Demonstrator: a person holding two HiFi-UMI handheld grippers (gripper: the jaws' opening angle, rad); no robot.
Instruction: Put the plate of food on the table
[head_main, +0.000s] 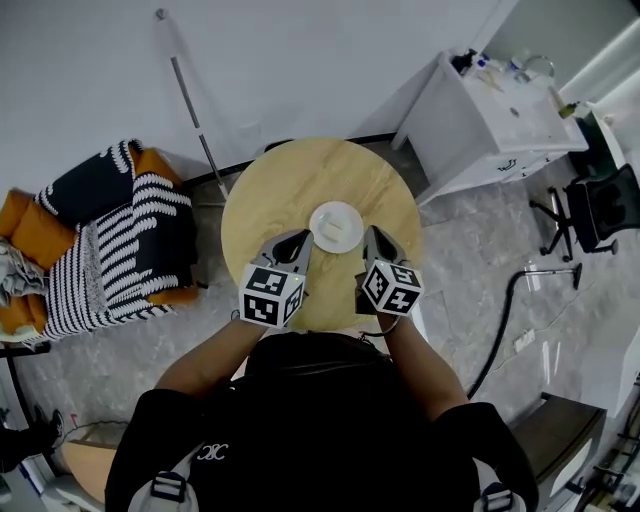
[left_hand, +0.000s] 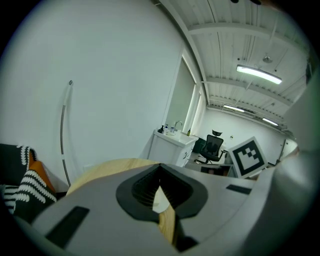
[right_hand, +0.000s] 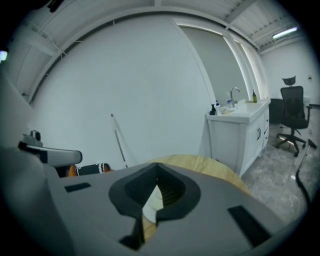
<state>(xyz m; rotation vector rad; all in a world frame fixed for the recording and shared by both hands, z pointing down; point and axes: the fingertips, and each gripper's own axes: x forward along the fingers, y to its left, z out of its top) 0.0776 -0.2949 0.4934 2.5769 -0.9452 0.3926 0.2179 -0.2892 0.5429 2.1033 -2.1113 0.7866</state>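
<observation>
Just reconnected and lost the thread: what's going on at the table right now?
A person stands over the round table with a tool in each hand. The plate of food is already on the tabletop. The left tool and the right tool are on either side of the plate, close to its rim. Both have their jaws shut, and neither appears to hold anything.

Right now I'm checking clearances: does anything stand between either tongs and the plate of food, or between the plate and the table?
Nothing visible does. The plate already rests on the round table. The left tongs and right tongs, both shut, sit close on either side of it, with only bare wood around.
</observation>
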